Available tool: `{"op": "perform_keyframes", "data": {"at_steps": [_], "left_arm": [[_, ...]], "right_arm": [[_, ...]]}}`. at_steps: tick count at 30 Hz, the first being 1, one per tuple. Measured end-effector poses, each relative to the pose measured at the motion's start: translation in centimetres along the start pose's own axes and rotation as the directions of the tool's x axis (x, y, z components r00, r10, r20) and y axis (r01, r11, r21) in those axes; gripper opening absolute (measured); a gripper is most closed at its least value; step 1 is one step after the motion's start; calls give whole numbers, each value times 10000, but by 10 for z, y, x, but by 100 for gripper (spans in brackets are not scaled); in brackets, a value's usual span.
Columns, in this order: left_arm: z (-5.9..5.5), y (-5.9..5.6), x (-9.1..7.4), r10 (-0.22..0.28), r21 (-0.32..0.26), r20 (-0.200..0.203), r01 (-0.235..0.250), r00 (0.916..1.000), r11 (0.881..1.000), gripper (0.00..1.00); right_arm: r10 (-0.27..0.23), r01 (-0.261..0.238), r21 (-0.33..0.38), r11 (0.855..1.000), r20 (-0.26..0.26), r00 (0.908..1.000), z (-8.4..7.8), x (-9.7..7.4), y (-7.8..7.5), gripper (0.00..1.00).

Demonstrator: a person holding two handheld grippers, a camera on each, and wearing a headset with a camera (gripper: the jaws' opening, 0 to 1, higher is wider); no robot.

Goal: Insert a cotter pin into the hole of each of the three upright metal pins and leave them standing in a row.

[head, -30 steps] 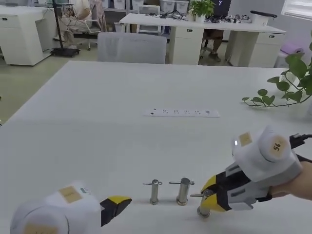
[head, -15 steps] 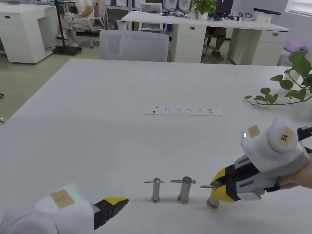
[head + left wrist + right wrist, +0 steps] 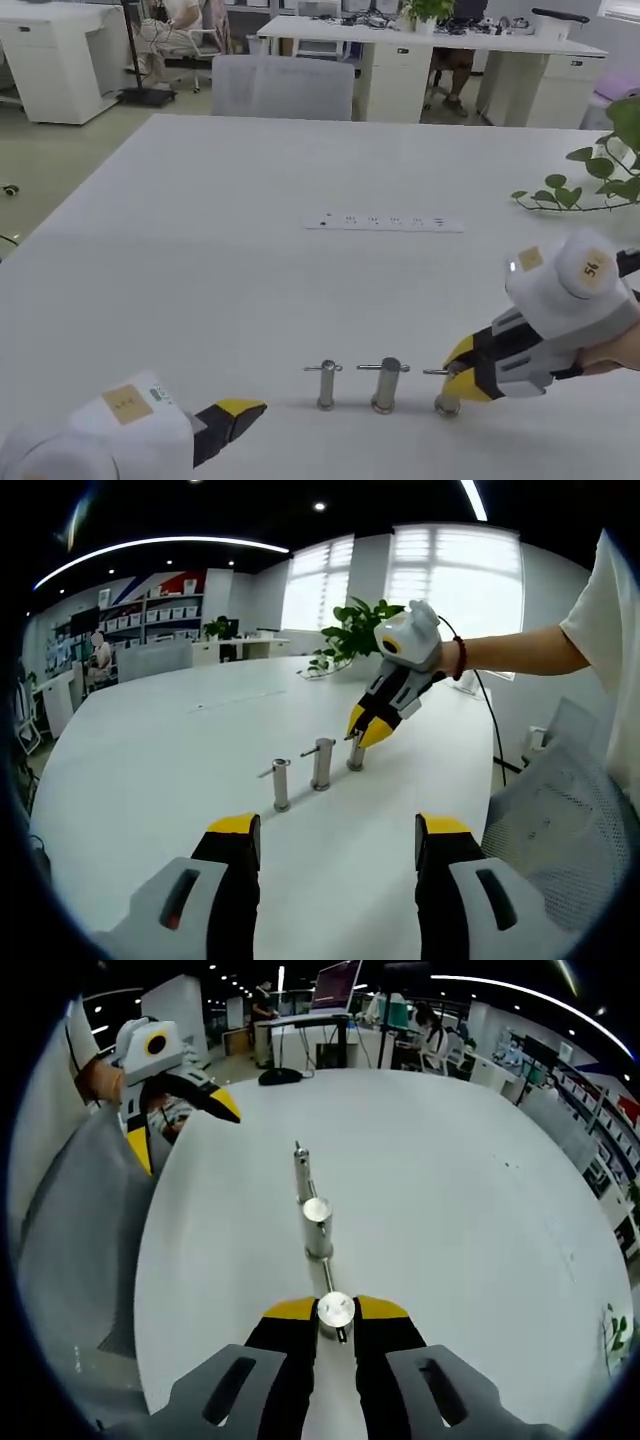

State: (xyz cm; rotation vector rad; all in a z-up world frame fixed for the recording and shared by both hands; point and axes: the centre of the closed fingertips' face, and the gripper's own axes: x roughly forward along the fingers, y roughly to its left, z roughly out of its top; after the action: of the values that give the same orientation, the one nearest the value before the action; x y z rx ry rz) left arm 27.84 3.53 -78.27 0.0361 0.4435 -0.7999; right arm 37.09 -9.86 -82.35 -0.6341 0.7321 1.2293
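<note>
Nearest the person, the left gripper (image 3: 240, 413) hovers low over the near left of the white workbench (image 3: 200, 250), holding nothing. In its own gripper view its yellow-tipped jaws stand spread wide.

Just beyond it, three metal pins stand upright in a row running left to right: the left metal pin (image 3: 326, 387), the middle metal pin (image 3: 385, 388) and the right metal pin (image 3: 447, 403). A cotter pin crosses the top of each: the left cotter pin (image 3: 322, 368), the middle cotter pin (image 3: 383, 366) and the right cotter pin (image 3: 434, 372), whose end pokes out leftward.

The right gripper (image 3: 462, 370) reaches in from the right. In its own view its jaws are drawn close on either side of the right metal pin's head, gripping it — with the cotter pin running between them.

Farther off a white power strip (image 3: 385, 222) lies flat mid-table. A trailing green plant (image 3: 590, 180) sits at the far right edge and a grey chair (image 3: 283, 88) at the far side.
</note>
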Motion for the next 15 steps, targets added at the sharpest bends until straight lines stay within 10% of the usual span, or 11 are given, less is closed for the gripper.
{"op": "perform_keyframes", "data": {"at_steps": [15], "left_arm": [[-2,4,0,58,78,-157,-57,9999,10000,60]], "right_arm": [[515,-511,-157,9986,233,9984,4,2,1,15]]}}
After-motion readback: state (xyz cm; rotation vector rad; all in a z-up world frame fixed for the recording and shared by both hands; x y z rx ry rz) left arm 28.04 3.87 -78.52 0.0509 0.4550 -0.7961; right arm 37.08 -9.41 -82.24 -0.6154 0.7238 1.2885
